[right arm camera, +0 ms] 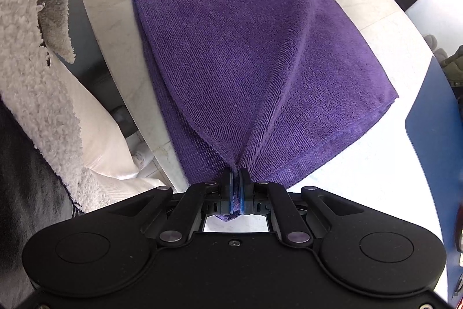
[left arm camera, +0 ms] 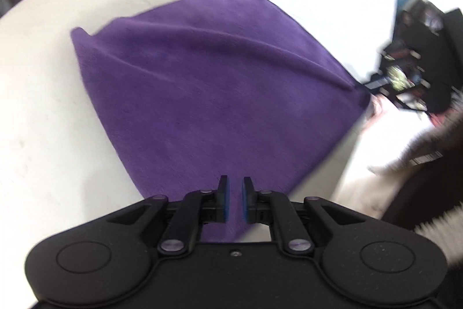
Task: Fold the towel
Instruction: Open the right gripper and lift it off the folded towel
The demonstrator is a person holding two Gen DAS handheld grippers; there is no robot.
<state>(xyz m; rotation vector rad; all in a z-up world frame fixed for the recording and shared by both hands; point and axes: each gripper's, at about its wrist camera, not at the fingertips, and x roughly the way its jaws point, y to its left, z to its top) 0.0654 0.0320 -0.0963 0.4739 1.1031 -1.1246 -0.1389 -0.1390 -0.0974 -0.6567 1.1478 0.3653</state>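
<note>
While the purple terry-cloth towel (right arm camera: 254, 48) lies doubled over on the pale round tabletop (left arm camera: 43, 112), both tongs grip it at separate corners. Item one, the right gripper (right arm camera: 237, 187): black two-finger tongs with blue pads, clenched on a bunched towel corner, a tip of cloth poking out behind the pads; from that pinch the fabric rises in ridges that fan toward twelve o'clock. Item two, the left gripper (left arm camera: 234, 199): same make, jaws drawn close with only a narrow slit between the blue pads, purple cloth running down between them, so it grasps the towel's near corner; in the right wrist view its dark fingers meet the towel's far corner at about eleven o'clock. Item three, the towel's lower layer: flat on the table, its hem showing at four o'clock in the right wrist view. Item four, a blue table section (right arm camera: 431, 118) at three o'clock. Item five, a person's cream fleece sleeve (right arm camera: 31, 54) at nine o'clock.
</note>
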